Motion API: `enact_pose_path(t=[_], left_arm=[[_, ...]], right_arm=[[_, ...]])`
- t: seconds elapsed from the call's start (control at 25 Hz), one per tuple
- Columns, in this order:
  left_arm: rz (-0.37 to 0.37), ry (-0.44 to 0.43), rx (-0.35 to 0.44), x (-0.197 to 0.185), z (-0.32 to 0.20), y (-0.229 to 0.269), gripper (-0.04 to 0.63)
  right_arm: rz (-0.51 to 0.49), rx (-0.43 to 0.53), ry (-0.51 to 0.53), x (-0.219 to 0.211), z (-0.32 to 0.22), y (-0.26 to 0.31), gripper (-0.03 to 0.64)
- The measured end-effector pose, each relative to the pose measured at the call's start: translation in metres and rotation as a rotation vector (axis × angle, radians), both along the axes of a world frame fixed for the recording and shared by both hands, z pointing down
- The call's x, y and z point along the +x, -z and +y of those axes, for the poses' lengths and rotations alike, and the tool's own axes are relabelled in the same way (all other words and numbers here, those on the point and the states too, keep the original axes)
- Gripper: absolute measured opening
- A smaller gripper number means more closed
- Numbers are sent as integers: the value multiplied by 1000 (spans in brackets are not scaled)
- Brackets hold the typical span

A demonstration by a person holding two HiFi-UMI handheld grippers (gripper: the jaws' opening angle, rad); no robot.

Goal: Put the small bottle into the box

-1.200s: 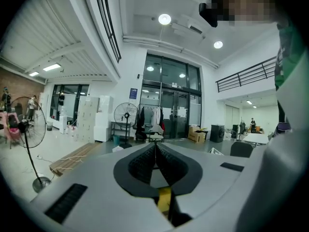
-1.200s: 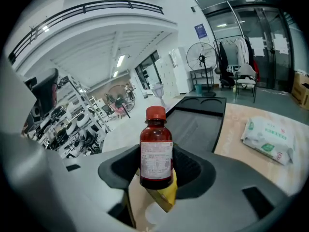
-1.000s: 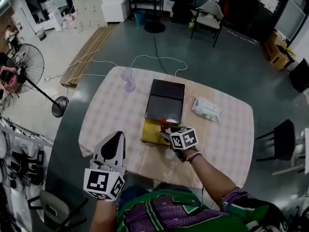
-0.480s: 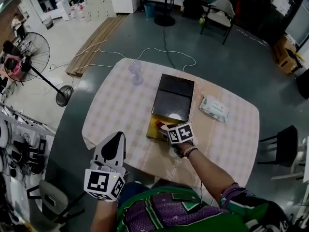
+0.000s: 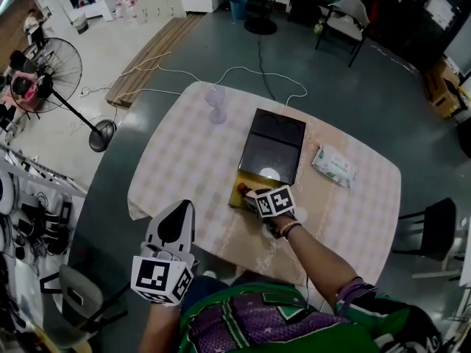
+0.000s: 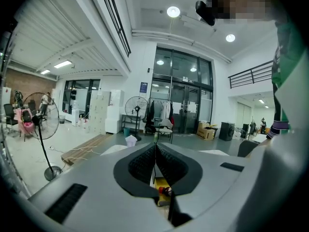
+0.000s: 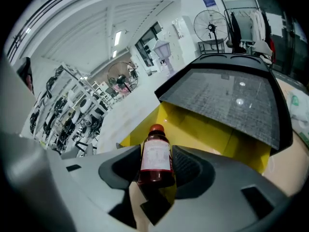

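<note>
on the checked table, right tongs grip the small bottle at the box; left tongs closed.

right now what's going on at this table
A person is working with a two-jaw gripper in each hand. The right gripper is shut on the small bottle, red-capped with a white label, and holds it at the near edge of the open box, over its yellow inside. The bottle is not yet released. The left gripper has its jaws together with nothing between them, and is held off the near side of the table.
</note>
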State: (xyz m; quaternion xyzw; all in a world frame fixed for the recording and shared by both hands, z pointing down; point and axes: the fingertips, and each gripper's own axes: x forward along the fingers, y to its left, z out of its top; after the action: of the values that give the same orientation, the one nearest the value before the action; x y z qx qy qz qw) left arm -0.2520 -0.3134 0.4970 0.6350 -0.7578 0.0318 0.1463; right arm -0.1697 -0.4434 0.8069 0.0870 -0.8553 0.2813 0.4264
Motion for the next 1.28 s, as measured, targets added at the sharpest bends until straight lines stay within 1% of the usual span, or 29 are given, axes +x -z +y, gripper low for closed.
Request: enact_pose_path(t=[0.4,0.56,0.76,1.04,1.28], left_arm=[[-1,4,-11,-7,4,1,25],[-2,-4,-11,-8,8,2,25],[-1,-22,-8,-9,15,3,25],[-9,-63,10,-11,31,10,25],[-21,-107,31,-14,42,28,25]], right_arm=[[19,-28,28,-8,7,-8,215],[18,-7,21,-8,7,-7,219],[-17,41,-45,-4,-2,-1,221],[-39,95,-147,16,-8,17,219],[-63,172,-225,31,-17,51,209]])
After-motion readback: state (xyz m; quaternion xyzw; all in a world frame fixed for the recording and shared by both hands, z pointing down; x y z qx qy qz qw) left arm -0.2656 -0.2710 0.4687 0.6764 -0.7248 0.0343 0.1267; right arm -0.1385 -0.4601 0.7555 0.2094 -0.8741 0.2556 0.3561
